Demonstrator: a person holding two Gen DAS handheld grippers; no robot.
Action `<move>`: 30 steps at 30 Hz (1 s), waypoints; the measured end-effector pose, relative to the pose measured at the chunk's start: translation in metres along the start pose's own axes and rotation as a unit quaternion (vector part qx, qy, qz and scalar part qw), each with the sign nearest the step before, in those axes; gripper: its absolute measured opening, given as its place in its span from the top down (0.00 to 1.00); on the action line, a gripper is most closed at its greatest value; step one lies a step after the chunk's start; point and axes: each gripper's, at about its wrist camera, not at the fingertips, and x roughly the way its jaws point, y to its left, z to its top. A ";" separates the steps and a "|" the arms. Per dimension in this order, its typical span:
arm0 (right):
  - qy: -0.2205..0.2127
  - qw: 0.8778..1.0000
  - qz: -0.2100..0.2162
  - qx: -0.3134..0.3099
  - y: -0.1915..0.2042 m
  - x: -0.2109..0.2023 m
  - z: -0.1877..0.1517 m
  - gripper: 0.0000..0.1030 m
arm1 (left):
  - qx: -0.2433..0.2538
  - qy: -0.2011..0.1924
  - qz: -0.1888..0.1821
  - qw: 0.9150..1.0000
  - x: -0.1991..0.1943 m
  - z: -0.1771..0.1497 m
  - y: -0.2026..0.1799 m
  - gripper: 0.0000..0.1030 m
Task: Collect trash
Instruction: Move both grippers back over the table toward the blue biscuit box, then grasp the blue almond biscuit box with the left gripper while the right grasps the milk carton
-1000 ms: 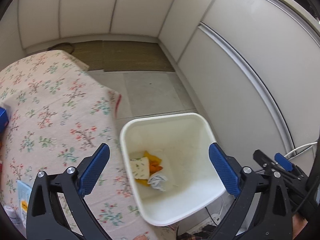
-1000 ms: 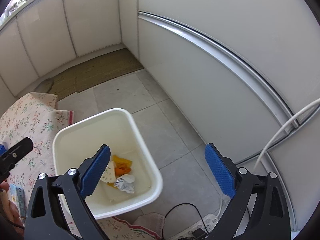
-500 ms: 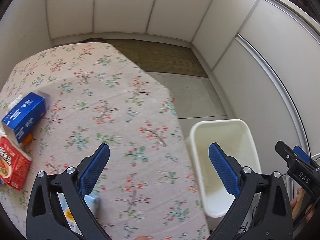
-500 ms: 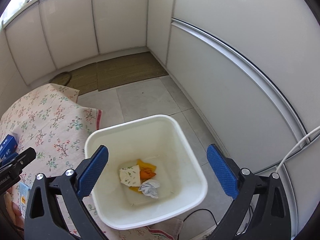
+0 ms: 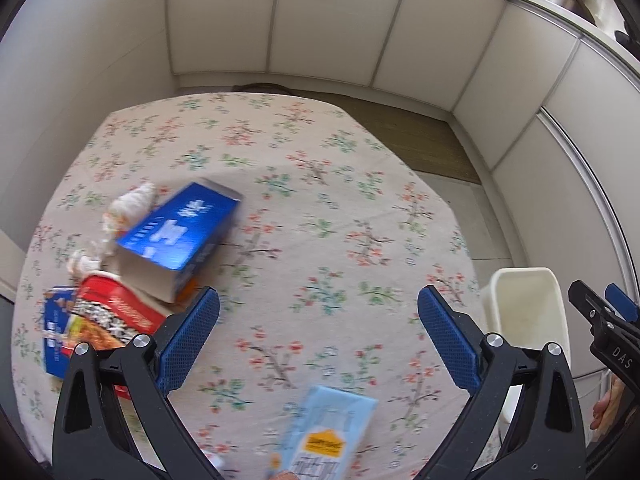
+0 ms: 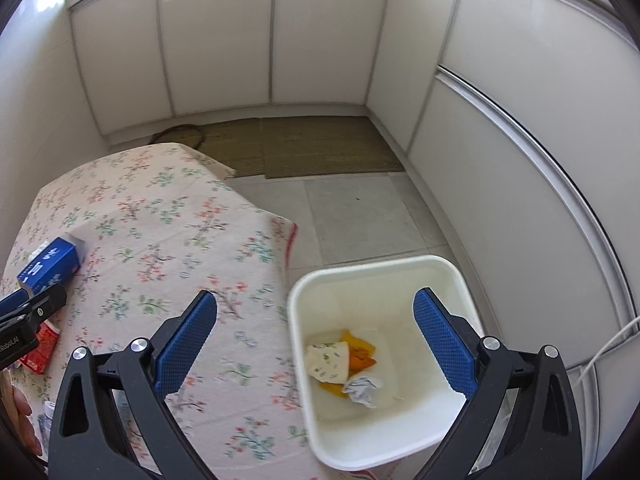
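Trash is spread over the desk [image 5: 320, 208], which is covered by a floral cloth: a blue carton [image 5: 180, 232] lies on a red snack packet [image 5: 116, 316], with crumpled white paper [image 5: 128, 204] just behind the carton and a pale blue packet [image 5: 328, 432] at the desk's near edge. The white bin [image 6: 376, 272] stands on the floor just beside the desk, and some scraps [image 6: 344, 364] are already held in it. The left hand-held gripper [image 5: 318, 336] is held above the desk with jaws spread wide and nothing between them. The right hand-held gripper [image 6: 316, 344] is likewise wide apart and empty, over the desk edge and bin. The next pickup is judged best made on the blue carton, since it lies on top; its narrow sides should be straddled squarely before closing, so that the packet beneath is not dragged.
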 end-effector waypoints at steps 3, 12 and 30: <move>-0.002 1.000 0.014 -0.018 0.025 -0.002 0.003 0.07 | -0.010 -0.002 0.020 1.000 -0.006 0.001 0.025 0.08; -0.001 0.996 0.050 -0.071 0.103 0.001 0.006 0.07 | -0.078 -0.010 0.077 0.994 -0.026 -0.001 0.124 0.08; 0.091 0.974 0.152 -0.138 0.191 0.022 -0.018 0.07 | -0.205 0.138 0.136 0.959 0.019 -0.036 0.262 0.25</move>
